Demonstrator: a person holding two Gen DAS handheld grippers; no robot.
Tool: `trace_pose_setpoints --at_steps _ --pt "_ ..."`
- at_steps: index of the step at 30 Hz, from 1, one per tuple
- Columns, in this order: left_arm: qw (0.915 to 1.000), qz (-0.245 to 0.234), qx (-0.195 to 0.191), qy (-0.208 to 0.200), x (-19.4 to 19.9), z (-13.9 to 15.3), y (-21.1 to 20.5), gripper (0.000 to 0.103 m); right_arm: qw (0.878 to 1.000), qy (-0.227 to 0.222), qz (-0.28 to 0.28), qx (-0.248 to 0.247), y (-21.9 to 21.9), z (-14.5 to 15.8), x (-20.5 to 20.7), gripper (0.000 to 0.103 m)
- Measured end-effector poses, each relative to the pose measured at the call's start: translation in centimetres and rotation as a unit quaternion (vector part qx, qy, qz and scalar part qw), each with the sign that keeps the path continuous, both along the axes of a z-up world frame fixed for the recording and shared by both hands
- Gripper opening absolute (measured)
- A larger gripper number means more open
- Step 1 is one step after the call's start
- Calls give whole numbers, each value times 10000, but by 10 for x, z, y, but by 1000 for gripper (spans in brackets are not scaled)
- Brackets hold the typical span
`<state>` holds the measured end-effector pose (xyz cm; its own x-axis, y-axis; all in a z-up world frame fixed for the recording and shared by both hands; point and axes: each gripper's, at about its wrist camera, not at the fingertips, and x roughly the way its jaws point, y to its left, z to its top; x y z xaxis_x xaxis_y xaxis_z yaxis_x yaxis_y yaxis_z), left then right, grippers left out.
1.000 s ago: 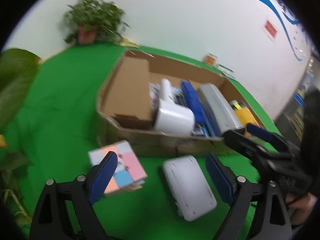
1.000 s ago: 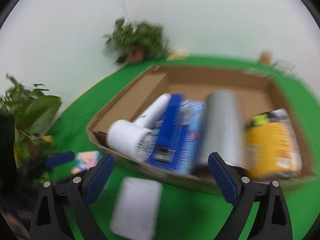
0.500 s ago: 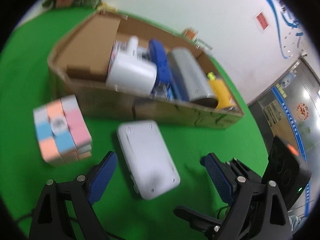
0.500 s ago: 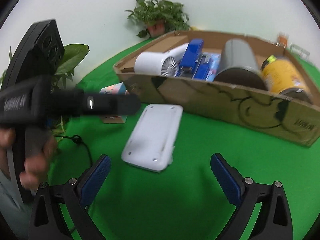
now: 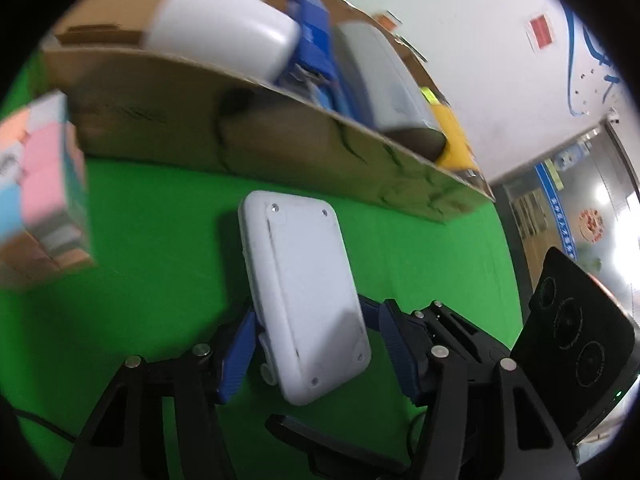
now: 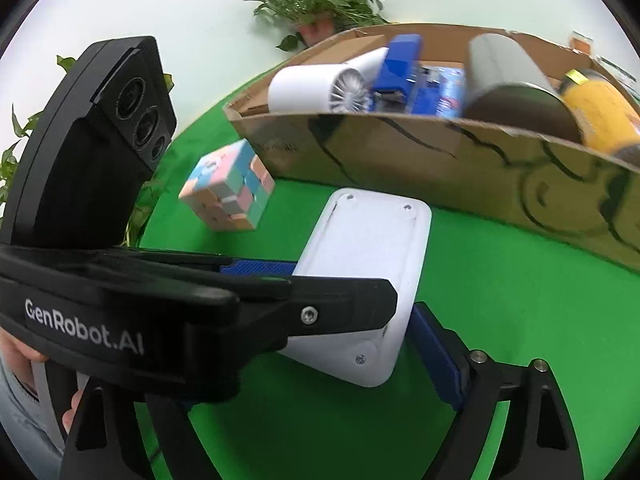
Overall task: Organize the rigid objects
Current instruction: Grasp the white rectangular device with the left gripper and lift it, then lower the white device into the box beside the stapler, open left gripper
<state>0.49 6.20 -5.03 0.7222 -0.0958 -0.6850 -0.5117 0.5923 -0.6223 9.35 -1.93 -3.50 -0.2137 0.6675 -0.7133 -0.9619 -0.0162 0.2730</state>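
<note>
A flat white device [image 5: 300, 280] lies back side up on the green mat, in front of the cardboard box [image 5: 280, 132]. My left gripper [image 5: 318, 354] straddles its near end. Its jaws are closing, with the left pad at the device's edge and a narrow gap at the right pad. In the right wrist view the left gripper's near finger [image 6: 340, 304] crosses over the device [image 6: 372, 240]. My right gripper [image 6: 320, 360] is open and closing, its right pad [image 6: 436, 360] beside the device's near corner. Its left finger is hidden behind the left gripper.
A pastel puzzle cube [image 6: 228, 188] stands left of the device. The box holds a white hair dryer [image 6: 316, 88], a blue stapler [image 6: 400, 64], a grey cylinder [image 6: 508, 80] and a yellow item [image 6: 600, 112]. Potted plants [image 6: 320, 4] stand behind, and a hand [image 6: 16, 356] shows at lower left.
Both grippers have come down and forward onto the white device. The left jaws have narrowed around its near end, and the left gripper now lies across the right wrist view.
</note>
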Motion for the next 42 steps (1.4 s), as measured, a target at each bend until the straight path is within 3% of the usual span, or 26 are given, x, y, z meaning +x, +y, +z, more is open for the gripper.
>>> trace_pose_setpoints --at_steps 4,6,9,11,13,18,22,29,35,38,42 --pt "9984 -462 -282 -185 19 -8 -37 50 9994 -111 -276 -179 -39 -5 7 83" --pt "9983 -525 -193 -168 25 -7 -56 48 9982 -176 -522 -233 -57 -6 12 82" --pt "9980 -560 -279 -88 34 -10 -70 32 9969 -213 -707 -258 -80 -9 20 81" --pt "9974 -623 -335 -152 39 -12 -77 31 9950 -358 -899 -240 -91 -11 21 78" --pt "9974 -673 -237 -120 43 -9 -82 31 9940 -393 -990 -230 -100 -12 24 69" --pt "9979 -636 99 -103 45 7 -87 31 9928 -268 -1164 -81 -110 -7 32 69" --pt "9971 -512 494 -261 35 33 -86 30 9926 -340 -1120 331 -110 13 26 69" --pt "9895 -152 1313 -581 14 96 -58 28 9885 -591 -910 1054 -87 70 17 69" --pt "9836 121 1716 -536 13 133 -18 28 9875 -611 -598 1322 -26 119 17 69" --pt "9849 221 1687 -312 33 139 11 27 9915 -403 -454 1149 12 130 27 69" --pt "9905 266 1348 -64 46 128 56 26 9968 -7 -334 722 64 133 41 69"
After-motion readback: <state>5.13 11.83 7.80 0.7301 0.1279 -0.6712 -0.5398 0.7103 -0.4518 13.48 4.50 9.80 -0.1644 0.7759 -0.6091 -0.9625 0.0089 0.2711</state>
